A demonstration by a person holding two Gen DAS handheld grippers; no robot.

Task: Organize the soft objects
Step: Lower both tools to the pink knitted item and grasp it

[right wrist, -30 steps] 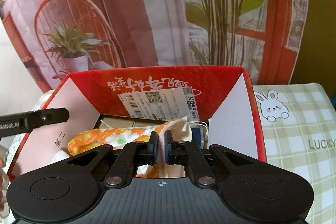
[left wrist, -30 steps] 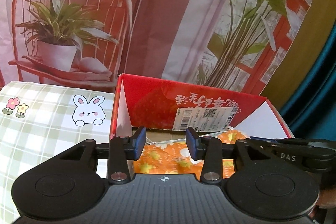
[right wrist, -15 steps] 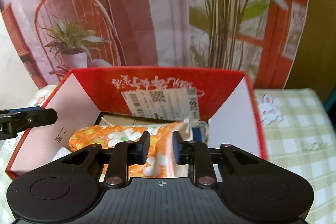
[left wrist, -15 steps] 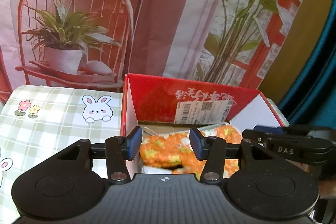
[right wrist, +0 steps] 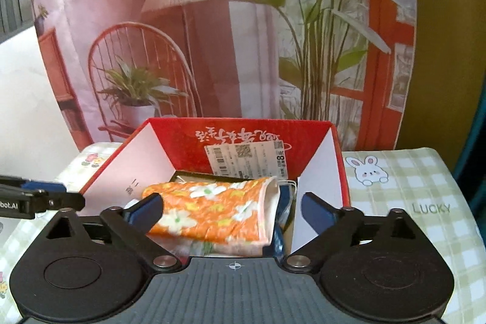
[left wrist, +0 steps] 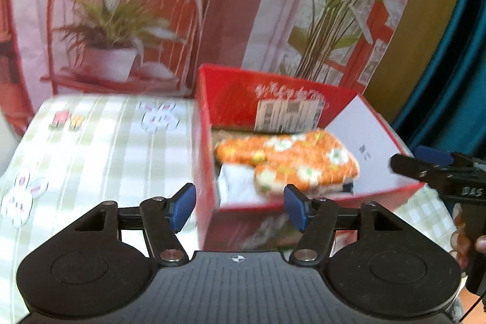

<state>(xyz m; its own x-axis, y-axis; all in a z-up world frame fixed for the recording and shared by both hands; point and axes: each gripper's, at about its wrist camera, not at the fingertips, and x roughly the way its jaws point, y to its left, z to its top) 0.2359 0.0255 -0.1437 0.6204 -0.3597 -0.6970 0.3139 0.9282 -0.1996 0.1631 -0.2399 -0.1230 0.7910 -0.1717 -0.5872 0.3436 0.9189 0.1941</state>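
A folded orange floral cloth (left wrist: 288, 163) (right wrist: 212, 208) lies inside the open red cardboard box (left wrist: 206, 141) (right wrist: 319, 163), on top of other items. My left gripper (left wrist: 240, 210) hovers in front of the box's near left corner. Its jaws are opening and nothing is between the blue pads (left wrist: 183, 210). My right gripper (right wrist: 232, 210) is drawn back over the box's near edge with its jaws opening wide. The cloth shows between the fingers (right wrist: 145, 208), but they do not press on it. Each gripper shows at the edge of the other's view (left wrist: 425, 164) (right wrist: 39, 198).
The box stands on a green checked tablecloth (left wrist: 91, 148) (right wrist: 410, 202) printed with rabbits. A printed backdrop (right wrist: 212, 50) of a chair and plants hangs right behind the box. A white item (left wrist: 237, 184) and a blue one (right wrist: 284, 196) lie under the cloth. A teal curtain (left wrist: 455, 66) hangs at right.
Both grippers drew back from the box and opened. The right one was shut on the orange cloth's edge and has let go; the cloth now lies in the box.
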